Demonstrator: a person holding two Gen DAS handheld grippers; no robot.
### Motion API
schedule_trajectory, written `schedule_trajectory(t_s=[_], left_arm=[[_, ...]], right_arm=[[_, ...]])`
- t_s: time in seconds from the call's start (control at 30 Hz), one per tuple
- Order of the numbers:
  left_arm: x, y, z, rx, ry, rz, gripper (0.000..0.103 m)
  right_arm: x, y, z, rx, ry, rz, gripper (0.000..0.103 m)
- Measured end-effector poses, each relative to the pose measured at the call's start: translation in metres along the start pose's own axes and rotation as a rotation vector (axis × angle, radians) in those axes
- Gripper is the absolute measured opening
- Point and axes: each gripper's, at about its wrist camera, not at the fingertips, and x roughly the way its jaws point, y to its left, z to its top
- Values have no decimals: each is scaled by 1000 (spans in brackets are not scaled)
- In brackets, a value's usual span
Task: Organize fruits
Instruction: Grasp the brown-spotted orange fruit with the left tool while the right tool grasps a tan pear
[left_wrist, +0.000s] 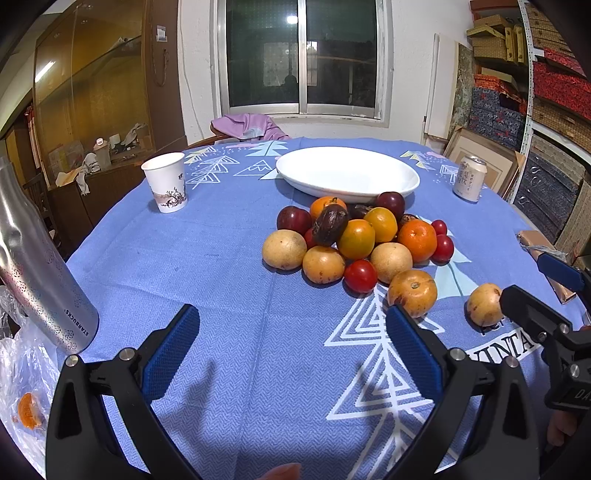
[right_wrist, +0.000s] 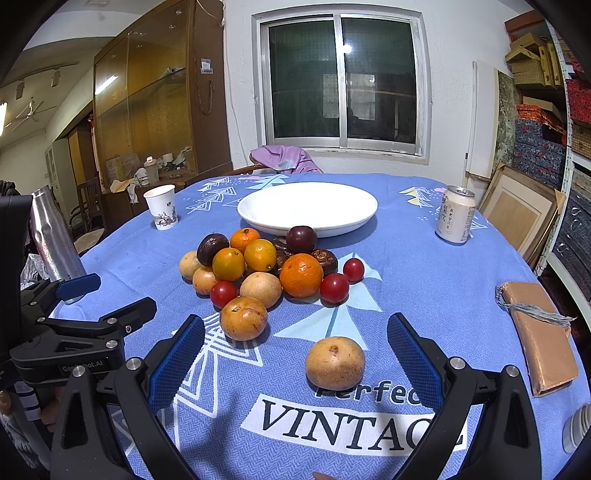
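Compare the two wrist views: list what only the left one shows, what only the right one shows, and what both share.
Only the left wrist view shows the plastic bag with an orange piece beside the steel bottle.

Only the right wrist view shows the stacked white dishes at the table's edge and the ceiling fan.

Both share the white plate, fruit pile, paper cup, can, and the lone tan fruit between the open right gripper fingers.

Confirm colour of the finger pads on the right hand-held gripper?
Blue, textured pads, clearest in the right wrist view.
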Motion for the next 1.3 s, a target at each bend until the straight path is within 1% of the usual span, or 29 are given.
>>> schedule_trajectory(t_s=[0.4,0.43,0.5,0.57,0.6,0.7,0.73,0.8,0.93,1.0,1.13,1.23,1.3], left_arm=[[1,-1,-2,7,4,-7,99],[2,-1,-2,8,14,-9,99],[10,-1,-3,4,61,-32,99],[18,0,-5,-8,113,-72,99],[21,0,-6,-11,126,-82,99],[25,-2,-7,-11,153,-105,99],[28,-3,-8,-6,171,-118,99],[36,-6,-10,8,216,-147,99],[47,-16,-16,51,294,-201,99],[53,-25,-19,87,328,-186,99],[55,-33,-22,126,346,-149,99],[54,-35,-22,132,352,-142,99],[54,-34,-22,131,352,-143,99]], right_arm=[[-1,0,0,1,-1,0,100],[-1,1,0,3,-1,2,100],[0,-2,0,25,4,14,100],[-2,-11,1,53,8,37,100],[-3,-17,1,81,15,69,100],[0,-36,-6,170,72,149,100],[4,-40,-11,200,101,181,100],[9,-46,-21,251,167,216,100],[18,-45,-26,235,217,203,100],[23,-44,-22,214,244,212,100],[37,-45,-16,139,295,171,100],[51,-55,-15,155,348,188,100],[60,-59,-15,150,376,180,100]])
